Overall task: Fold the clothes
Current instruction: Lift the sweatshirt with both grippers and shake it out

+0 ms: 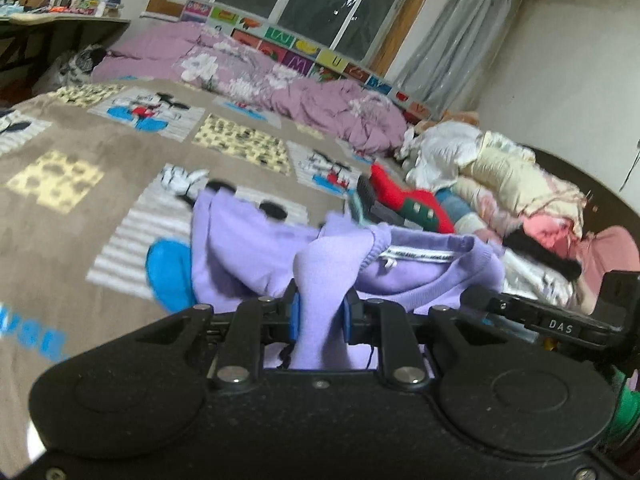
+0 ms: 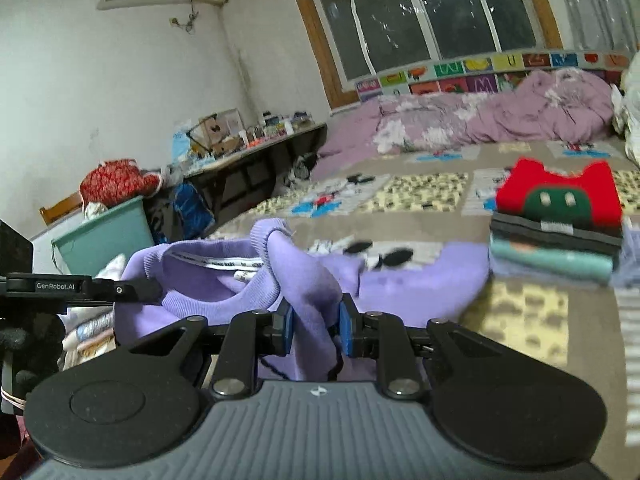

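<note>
Evidently soft and floppy, the lilac sweatshirt (image 1: 248, 256) sags onto the bed (image 1: 80, 152) ahead of the left hand-held gripper (image 1: 320, 316) and right hand-held gripper (image 2: 316, 330), each clenched on a bunched fold beside the neckline (image 2: 224, 300), a sensible hold.

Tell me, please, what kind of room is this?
Most likely a home bedroom. A bed with a cartoon-print cover fills the view, a crumpled quilt lies by the window, and a stack of folded clothes sits on the bed.
</note>
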{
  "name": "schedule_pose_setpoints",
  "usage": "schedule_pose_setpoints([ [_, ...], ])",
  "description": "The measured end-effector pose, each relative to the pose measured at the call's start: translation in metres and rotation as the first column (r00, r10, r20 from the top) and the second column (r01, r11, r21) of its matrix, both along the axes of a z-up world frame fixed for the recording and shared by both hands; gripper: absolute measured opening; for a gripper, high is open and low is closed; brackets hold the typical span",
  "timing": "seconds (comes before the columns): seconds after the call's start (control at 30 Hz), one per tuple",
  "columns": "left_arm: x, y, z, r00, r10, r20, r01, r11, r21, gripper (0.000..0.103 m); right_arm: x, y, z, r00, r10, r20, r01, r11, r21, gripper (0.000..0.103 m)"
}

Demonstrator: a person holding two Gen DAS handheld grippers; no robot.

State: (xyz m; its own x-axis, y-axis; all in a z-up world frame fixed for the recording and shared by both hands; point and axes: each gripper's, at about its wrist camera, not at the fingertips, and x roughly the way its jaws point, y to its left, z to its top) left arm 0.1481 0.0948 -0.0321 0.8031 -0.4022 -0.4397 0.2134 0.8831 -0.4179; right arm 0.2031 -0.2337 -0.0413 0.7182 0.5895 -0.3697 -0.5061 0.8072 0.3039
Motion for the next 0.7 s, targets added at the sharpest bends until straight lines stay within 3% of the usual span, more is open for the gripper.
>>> schedule_pose_setpoints([
  [0.23,-0.05,-0.012,-0.043,0.999,0.0,-0.048,0.004,0.996,0.089,0.017,-0.047,0.009,-0.039,0.995,-0.019,-0.093,0.016,0.999,-0.034,0.025],
  [0.5,-0.086,-0.021,-0.06,0.995,-0.053,-0.086,0.07,0.975,0.211,0.021,-0.089,0.009,-0.069,0.971,-0.041,-0.234,0.027,0.998,-0.062,0.035],
  [0.57,-0.1,-0.017,-0.071,0.994,-0.055,-0.096,0.074,0.977,0.199,0.027,-0.103,0.008,-0.075,0.965,-0.036,-0.26,0.02,0.998,-0.065,0.044],
  [0.7,-0.117,-0.006,-0.068,0.995,-0.042,-0.088,0.059,0.978,0.201,0.039,-0.125,0.003,-0.081,0.956,-0.052,-0.287,0.035,0.997,-0.064,0.047],
])
